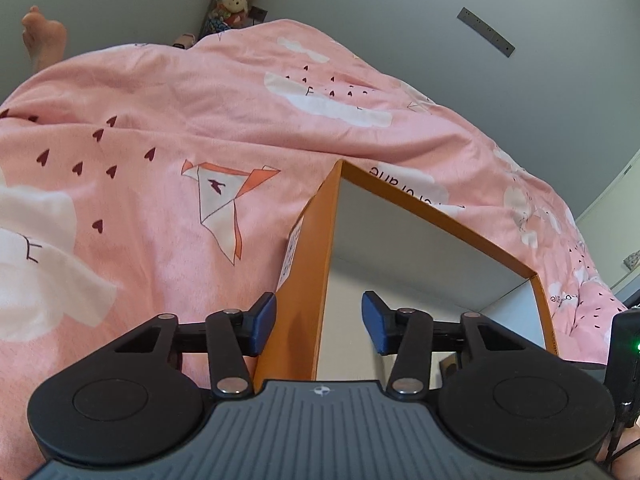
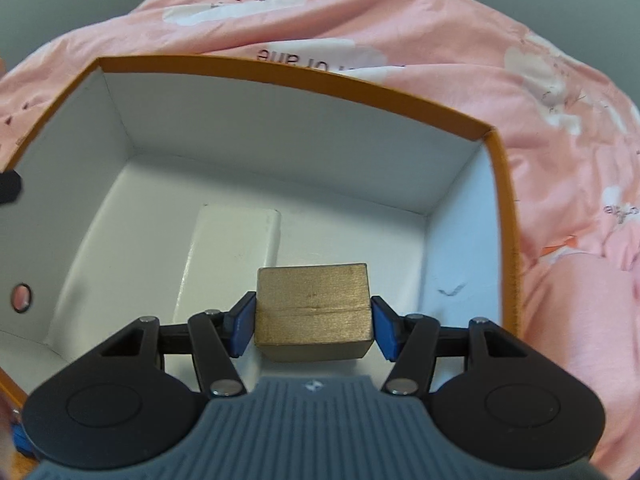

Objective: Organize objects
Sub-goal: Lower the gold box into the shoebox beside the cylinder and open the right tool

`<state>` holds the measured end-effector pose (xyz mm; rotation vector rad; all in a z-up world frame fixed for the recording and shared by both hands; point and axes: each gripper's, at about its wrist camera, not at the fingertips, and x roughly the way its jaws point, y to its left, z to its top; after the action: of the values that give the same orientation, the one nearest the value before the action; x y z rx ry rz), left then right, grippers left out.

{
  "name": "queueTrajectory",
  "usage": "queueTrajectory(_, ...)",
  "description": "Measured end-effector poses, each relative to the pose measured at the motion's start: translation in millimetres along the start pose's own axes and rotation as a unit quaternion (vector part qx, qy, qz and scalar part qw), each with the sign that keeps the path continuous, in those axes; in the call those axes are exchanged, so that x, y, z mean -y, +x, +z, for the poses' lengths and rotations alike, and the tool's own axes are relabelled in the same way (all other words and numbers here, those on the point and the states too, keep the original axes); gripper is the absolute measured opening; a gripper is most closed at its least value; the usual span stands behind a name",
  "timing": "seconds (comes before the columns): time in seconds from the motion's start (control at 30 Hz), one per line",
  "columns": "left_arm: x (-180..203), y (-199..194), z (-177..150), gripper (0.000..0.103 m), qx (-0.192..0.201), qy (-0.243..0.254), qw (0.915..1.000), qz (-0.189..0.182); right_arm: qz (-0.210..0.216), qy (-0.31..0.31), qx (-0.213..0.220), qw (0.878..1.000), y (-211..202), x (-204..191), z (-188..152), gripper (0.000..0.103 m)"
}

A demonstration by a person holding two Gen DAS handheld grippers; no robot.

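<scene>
On a bed spread with a pink quilt (image 1: 168,128) printed with clouds and paper birds sits an orange box (image 2: 505,216), open at the top and white inside. The right gripper (image 2: 313,322) points down into it, its jaws clamped on either side of a wooden block (image 2: 316,312) with the blue pads pressed against the block's two faces; the block hangs above the box floor, in front of a flat white insert (image 2: 236,248) lying on the bottom. The left gripper (image 1: 318,322) straddles the box's near side wall (image 1: 304,280), one blue pad outside against the orange face, the other inside and clear of the wall, so the jaws stand partly open and grip nothing. Stuffed toys (image 1: 234,0) sit by the far wall.
</scene>
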<state>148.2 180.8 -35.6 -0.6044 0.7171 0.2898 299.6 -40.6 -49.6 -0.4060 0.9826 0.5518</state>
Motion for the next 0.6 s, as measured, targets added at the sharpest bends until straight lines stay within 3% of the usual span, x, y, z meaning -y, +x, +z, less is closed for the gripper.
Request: queueTrajectory(0.6, -15.2, 3.1, 4.9, 0.035, -0.008, -0.031, 0.9991, -0.027, 0.144, 0.056, -0.058, 0.986, 5.1, -52.8, 17.2, 0.061)
